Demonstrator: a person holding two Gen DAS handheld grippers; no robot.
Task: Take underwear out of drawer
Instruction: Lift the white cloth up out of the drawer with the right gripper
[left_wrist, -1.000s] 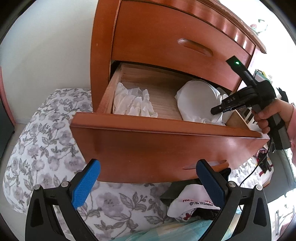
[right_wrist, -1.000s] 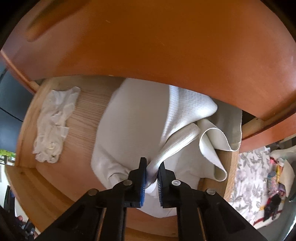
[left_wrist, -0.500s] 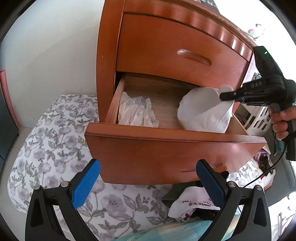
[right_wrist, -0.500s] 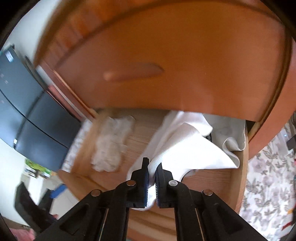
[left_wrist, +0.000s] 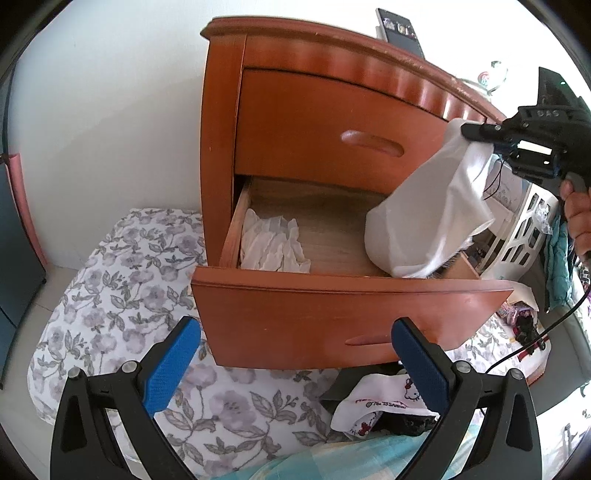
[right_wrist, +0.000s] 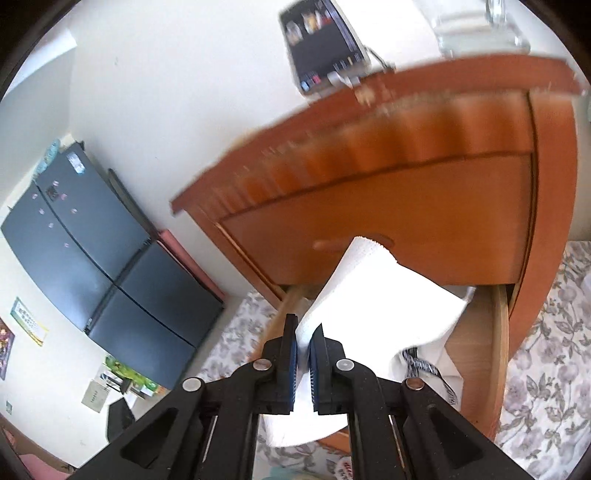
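The white underwear (left_wrist: 428, 206) hung in the air over the right end of the open lower drawer (left_wrist: 332, 310), pinched at its upper corner by the right gripper (left_wrist: 476, 137). Its lower folds drooped down to about the level of the drawer's rim at the right; whether they touched the wood could not be told. In the right wrist view the cloth (right_wrist: 369, 314) was clamped between the blue pads — the jaws of that gripper (right_wrist: 303, 343) closed on it, with the fabric spilling out above and below them. A hand (left_wrist: 578, 218) held the gripper's handle at the far right edge of the left wrist view.

Inside the drawer, toward its left side, lay a crumpled pale garment (left_wrist: 271, 243) on the bare wooden bottom, well apart from the lifted piece. Above the open drawer the upper drawer (left_wrist: 332, 133) of the reddish wooden nightstand (left_wrist: 218, 110) was shut, its carved handle showing at the middle.

The left gripper (left_wrist: 295, 363) sat low and near in its own view, in front of the drawer's face, its jaws wide apart with nothing between them. Below and around the nightstand spread a floral bedsheet (left_wrist: 110, 280). Near the right blue pad lay a small white garment with red print (left_wrist: 373, 406) — resting on something dark. A white plastic basket (left_wrist: 521, 236) stood to the right, beyond the drawer. A dark wardrobe (right_wrist: 92, 251) stood against the wall at the left of the right wrist view.
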